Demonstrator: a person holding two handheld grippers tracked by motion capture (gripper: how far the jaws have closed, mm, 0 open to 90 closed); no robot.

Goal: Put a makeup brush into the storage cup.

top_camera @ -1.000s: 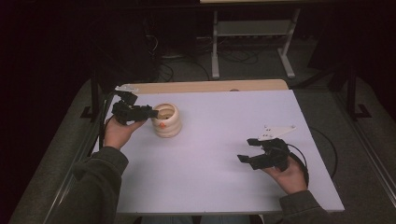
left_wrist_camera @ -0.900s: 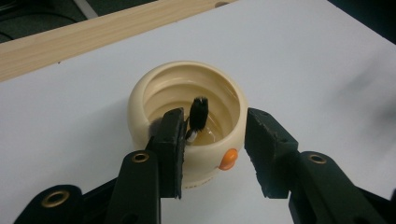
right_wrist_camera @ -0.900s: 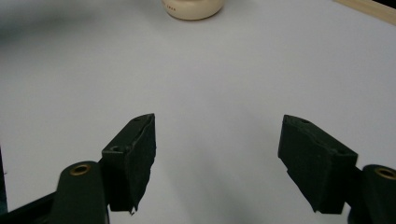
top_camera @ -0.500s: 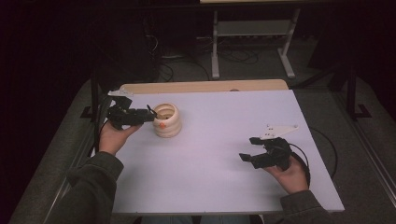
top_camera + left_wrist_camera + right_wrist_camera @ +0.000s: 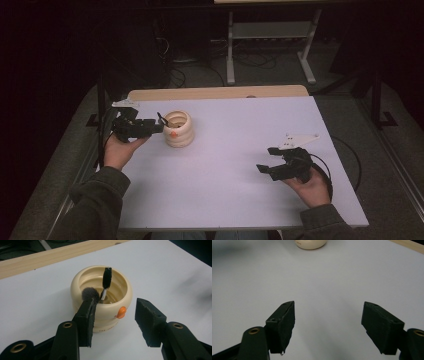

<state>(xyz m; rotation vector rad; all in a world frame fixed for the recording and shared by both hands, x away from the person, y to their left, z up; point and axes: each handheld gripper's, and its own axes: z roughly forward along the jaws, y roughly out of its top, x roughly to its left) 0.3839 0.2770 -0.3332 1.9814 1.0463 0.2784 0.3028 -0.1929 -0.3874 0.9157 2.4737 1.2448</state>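
Backing your left gripper [image 5: 113,322] slightly off the one cream ribbed pot [image 5: 101,296], you are leaving it open and empty beside the pot's two brushes, a black wand [image 5: 107,277] and a grey puff [image 5: 90,293], while your right gripper [image 5: 328,326] is hovering wide open, empty, well apart over the white table [image 5: 240,150].
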